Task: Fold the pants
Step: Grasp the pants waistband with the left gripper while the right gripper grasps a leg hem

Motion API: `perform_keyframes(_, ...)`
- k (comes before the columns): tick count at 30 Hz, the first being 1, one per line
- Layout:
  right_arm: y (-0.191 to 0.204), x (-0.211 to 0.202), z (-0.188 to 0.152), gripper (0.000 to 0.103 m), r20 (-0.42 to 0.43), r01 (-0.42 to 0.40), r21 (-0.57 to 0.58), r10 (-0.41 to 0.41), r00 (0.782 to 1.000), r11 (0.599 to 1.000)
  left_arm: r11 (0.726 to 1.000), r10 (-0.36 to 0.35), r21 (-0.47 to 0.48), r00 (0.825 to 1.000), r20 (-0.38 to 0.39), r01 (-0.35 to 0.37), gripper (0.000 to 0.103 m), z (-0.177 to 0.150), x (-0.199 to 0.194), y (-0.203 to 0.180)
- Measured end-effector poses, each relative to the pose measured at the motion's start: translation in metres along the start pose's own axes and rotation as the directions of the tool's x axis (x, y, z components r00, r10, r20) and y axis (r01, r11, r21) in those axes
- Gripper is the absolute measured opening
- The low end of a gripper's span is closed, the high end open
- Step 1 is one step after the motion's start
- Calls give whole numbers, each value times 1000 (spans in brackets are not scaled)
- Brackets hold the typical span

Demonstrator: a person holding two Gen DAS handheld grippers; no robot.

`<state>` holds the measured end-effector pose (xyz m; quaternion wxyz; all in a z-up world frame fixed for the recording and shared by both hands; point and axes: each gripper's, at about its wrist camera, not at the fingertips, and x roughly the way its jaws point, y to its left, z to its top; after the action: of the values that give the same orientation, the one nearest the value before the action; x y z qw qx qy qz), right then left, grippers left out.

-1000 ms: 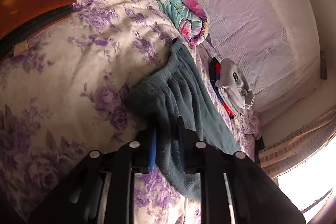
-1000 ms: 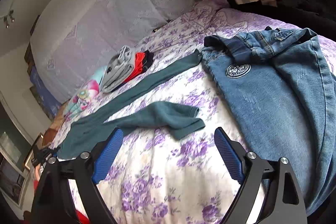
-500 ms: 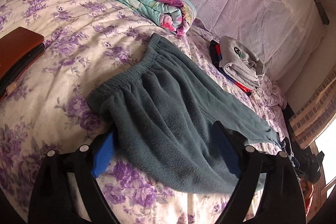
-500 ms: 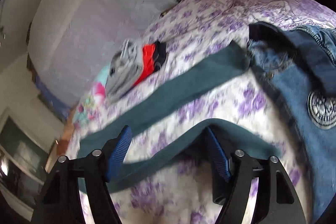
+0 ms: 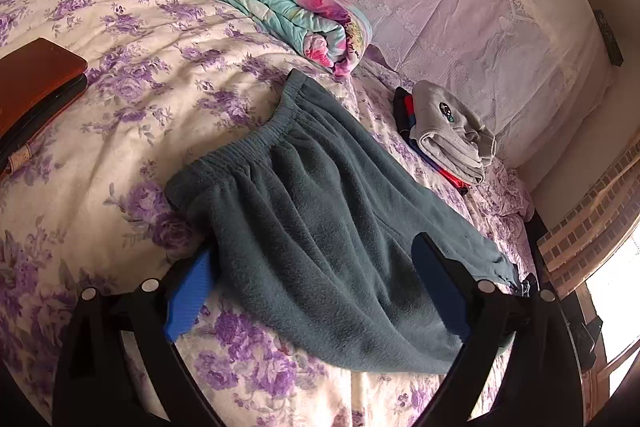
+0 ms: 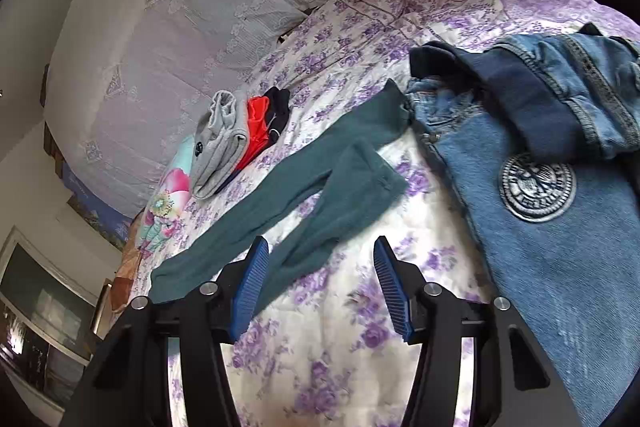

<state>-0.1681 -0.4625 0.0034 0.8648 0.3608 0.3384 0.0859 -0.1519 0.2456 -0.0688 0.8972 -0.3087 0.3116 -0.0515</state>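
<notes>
two claws at work over one pair of teal fleece pants [image 5: 320,227] spread on a bed [image 5: 120,115] with a purple-flowered cover.

left claw [image 5: 316,291]: jaws stand wide apart and have just been opening. waist end of the pants lies between them, unpinched; the blue pads flank the cloth, neither pressing it. elastic waistband [image 5: 248,139] sits just ahead of the tips.

right claw [image 6: 320,275]: jaws about half apart and have just been closing. the nearer leg [image 6: 340,203] runs in between them, close to the left pad; no pad is squeezing it, so not yet a grip.

layout: long axis of the pants runs from the waist at the left claw away to the cuffs near the right claw. farther leg [image 6: 304,167] lies straight, its cuff touching a pair of blue jeans [image 6: 540,207]. nearer leg is bent and splayed off from it, cuff turned toward the jeans.

judgement: the right hand is the nearer one to the stray leg, and the leg lies almost along its pointing line, so it enters the jaws lengthwise. next move likely pinches that leg and lays it over the straight one.

nearby, clear of the pants: folded grey garment [image 5: 452,131], rolled floral quilt [image 5: 280,7].
</notes>
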Motion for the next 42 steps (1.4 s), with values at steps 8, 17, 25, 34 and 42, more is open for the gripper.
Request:
perform_keyframes(8, 19, 89, 34, 43, -108, 176, 18, -173, 979, 984, 1000, -8, -2, 1000, 1, 8, 92, 1, -1, 0)
perform_keyframes(17, 11, 108, 33, 2, -109, 162, 84, -152, 982, 983, 999, -33, -4, 999, -6, 33, 95, 1, -1, 1)
perform_keyframes(25, -5, -33, -11, 2, 143, -153, 126, 135, 980, 980, 995, -93, -35, 995, -30, 91, 97, 2, -7, 7)
perform_keyframes(34, -54, -34, -72, 2, 79, -1, 123, -9, 997, 992, 994, -91, -70, 992, -83, 86, 97, -2, -15, 8)
perform_keyframes(42, -62, -27, -72, 2, 64, -45, 131, 37, 997, 990, 984, -50, -172, 998, -35, 43, 72, -5, -19, 17)
